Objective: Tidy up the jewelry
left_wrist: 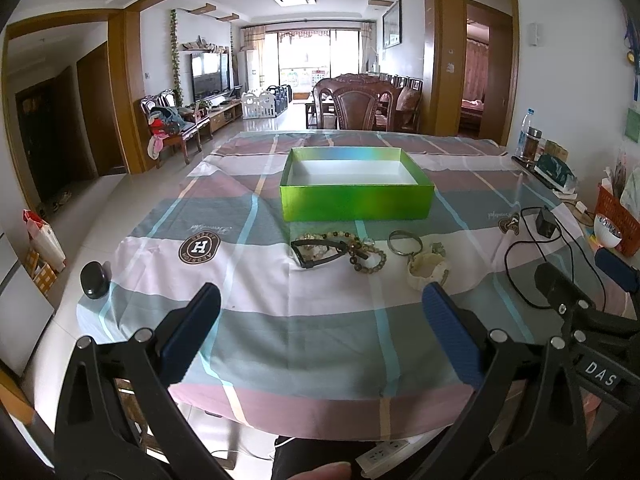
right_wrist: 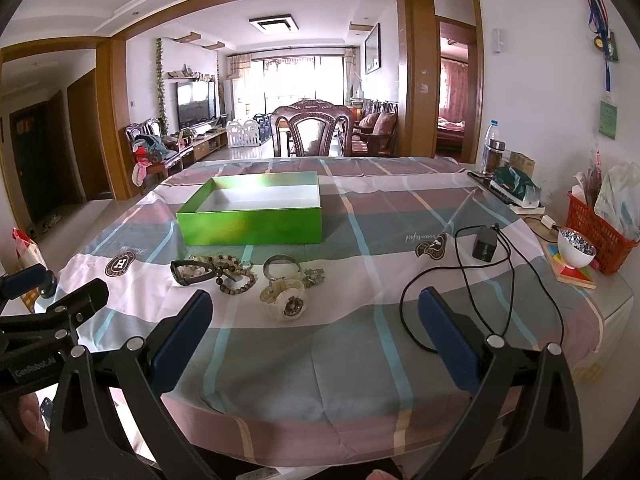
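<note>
**Jewelry still loose, box still empty**

Left wrist view: left gripper (left_wrist: pixel 320 320) hovering low above the near edge of the bench (left_wrist: pixel 280 340), jaws spread wide, holding nothing. At 12 o'clock, an empty green box (left_wrist: pixel 356 200). Between box and jaws, a cluster: black bracelet (left_wrist: pixel 316 254), beaded bracelets (left_wrist: pixel 360 252), metal bangle (left_wrist: pixel 405 242), cream watch (left_wrist: pixel 428 270). At 3 o'clock, part of the right gripper (left_wrist: pixel 576 304).

Right wrist view: right gripper (right_wrist: pixel 316 328) level with the bench edge, aimed forward, jaws likewise wide apart and empty. Cream watch (right_wrist: pixel 286 300) at 11 o'clock, nearest; metal bangle (right_wrist: pixel 281 266) and beaded bracelets (right_wrist: pixel 234 276) beyond; green box (right_wrist: pixel 252 216) behind them. Black adapter and cable (right_wrist: pixel 484 248) at 1 o'clock.

Judged as the opening step: nothing boxed yet. Next move likely calls for reaching forward, closing on one piece, probably the watch.
</note>
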Tool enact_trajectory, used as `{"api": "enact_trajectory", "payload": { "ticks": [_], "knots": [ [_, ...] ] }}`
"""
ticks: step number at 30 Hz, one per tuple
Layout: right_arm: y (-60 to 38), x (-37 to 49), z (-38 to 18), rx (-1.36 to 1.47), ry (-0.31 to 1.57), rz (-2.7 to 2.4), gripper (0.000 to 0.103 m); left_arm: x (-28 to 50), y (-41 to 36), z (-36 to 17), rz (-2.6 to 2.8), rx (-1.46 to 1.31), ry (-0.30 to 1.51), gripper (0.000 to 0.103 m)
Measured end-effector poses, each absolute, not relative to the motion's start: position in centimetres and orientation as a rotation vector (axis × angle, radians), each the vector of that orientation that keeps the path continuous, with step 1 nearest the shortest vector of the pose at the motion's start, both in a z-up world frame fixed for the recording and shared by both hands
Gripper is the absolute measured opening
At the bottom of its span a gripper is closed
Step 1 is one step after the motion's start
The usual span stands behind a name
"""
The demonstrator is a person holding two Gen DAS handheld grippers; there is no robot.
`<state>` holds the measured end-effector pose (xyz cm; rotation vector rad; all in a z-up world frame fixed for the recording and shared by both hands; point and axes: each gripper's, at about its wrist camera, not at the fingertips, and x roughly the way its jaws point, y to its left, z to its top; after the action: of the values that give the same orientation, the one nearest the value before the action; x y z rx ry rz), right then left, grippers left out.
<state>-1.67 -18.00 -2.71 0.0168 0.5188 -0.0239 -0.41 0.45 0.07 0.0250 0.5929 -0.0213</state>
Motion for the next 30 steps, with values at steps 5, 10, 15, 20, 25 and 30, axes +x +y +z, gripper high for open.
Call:
{"api": "enact_trajectory", "payload": {
  "ticks": [5, 10, 15, 20, 25, 30],
  "knots": [
    [-18.05, -1.72, -2.73, 0.018, 0.518, -0.024, 0.100, -0.44, 0.48, 0.05, -0.024, 0.024, 0.592, 0.099],
    [-18.13, -1.69, -2.74, 0.019, 0.517, -0.025, 0.100, -0.46, 0.44, 0.07, -0.024, 0.022, 0.591, 0.099],
    [-18.35, -1.74, -2.73, 0.017, 0.520, -0.024, 0.100, -0.48, 0.49, 0.04, -0.023, 0.021, 0.591, 0.099],
    [-18.23, -1.66, -2.78, 0.016, 0.521, -0.022, 0.100, -0.46, 0.51, 0.04, -0.025, 0.022, 0.592, 0.099],
    [-18.28, -1.73, -2.78, 0.016, 0.520, -0.024, 0.100, -0.45, 0.61, -0.04, -0.025, 0.021, 0.595, 0.099],
    [-18.19, -1.65, -2.80, 0.015, 0.521, -0.024, 0.100, -0.47, 0.55, -0.06, -0.026, 0.022, 0.595, 0.099]
  ]
}}
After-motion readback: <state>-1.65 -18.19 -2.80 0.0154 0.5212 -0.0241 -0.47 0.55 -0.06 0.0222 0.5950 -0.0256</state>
